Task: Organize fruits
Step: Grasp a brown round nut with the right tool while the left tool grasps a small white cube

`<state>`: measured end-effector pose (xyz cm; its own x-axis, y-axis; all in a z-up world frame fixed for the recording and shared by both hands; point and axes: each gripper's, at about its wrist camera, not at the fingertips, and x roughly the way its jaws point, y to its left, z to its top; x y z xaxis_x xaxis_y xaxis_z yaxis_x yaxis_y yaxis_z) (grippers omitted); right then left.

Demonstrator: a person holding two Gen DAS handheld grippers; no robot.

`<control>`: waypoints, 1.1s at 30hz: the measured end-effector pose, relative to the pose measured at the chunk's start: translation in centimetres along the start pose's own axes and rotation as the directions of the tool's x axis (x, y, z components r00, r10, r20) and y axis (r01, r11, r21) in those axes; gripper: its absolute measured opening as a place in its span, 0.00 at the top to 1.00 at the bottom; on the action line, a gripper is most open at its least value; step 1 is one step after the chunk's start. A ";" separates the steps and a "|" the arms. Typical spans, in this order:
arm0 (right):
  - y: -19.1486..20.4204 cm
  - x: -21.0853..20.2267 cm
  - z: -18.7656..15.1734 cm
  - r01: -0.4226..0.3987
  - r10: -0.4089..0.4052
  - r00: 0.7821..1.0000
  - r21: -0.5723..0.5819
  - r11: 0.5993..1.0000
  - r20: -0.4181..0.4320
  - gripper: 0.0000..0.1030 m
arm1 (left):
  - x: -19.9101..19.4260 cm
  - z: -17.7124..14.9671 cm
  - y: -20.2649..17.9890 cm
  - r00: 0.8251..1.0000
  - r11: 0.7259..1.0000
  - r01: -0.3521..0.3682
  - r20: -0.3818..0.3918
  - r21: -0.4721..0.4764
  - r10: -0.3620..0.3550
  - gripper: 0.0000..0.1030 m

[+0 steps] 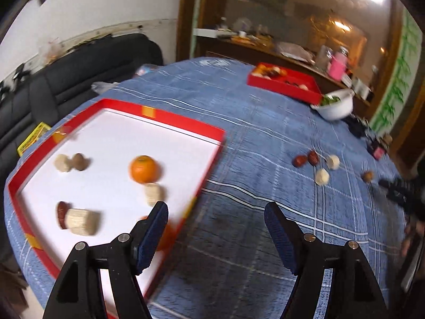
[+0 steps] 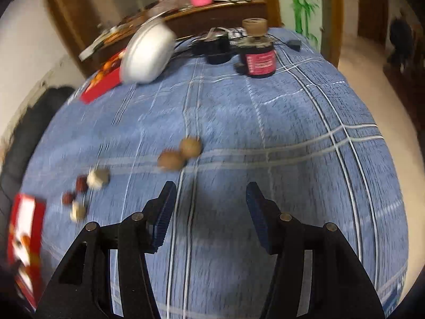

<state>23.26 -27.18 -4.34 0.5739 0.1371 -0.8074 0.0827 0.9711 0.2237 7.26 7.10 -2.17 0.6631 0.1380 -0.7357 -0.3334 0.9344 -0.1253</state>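
The left tongs (image 1: 216, 214) stand released with nothing between the pads, hanging over the blue checked cloth of the worktop (image 1: 265, 122) just off the near right corner of the red-rimmed tray (image 1: 164, 121). The right tongs (image 2: 211, 195) are likewise parted and empty, over bare cloth.

The tray, at the worktop's near left edge, already holds an orange (image 1: 144, 168), a second orange half hidden behind the left finger, a few pale cylindrical pieces and a dark red date (image 1: 62, 214). Loose items are still out in the middle of the cloth: two red dates (image 1: 306, 158), two pale balls (image 1: 322, 176) and a brown nut (image 1: 368, 176) (walnut, by the look of it). From the right wrist view two brown nuts (image 2: 180, 152) lie touching each other just ahead of the right tongs.

Judging by this, sorting is partway done and the scattered pieces come next. Both views are smeared, so either hand may arrive too fast and knock a round piece rolling toward the worktop's edge. The touching nuts could get pinched as a pair, and one would squirt free. The soft cloth may bunch under the pads. A white bowl (image 1: 336, 106) sits at the far edge beside a second red tray (image 1: 285, 86), and a wide swing could clip it.
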 end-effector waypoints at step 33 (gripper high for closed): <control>4.5 1.9 0.4 0.000 -0.001 1.000 -0.244 0.970 -0.003 0.72 | 5.0 0.7 -8.3 0.994 0.989 0.081 -0.084 0.127 -0.070 0.29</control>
<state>25.04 -22.66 -4.69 0.5718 0.1368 -0.8089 -0.1188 0.9894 0.0834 13.77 0.28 -4.34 0.6266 0.0439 -0.7781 -0.1909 0.9766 -0.0987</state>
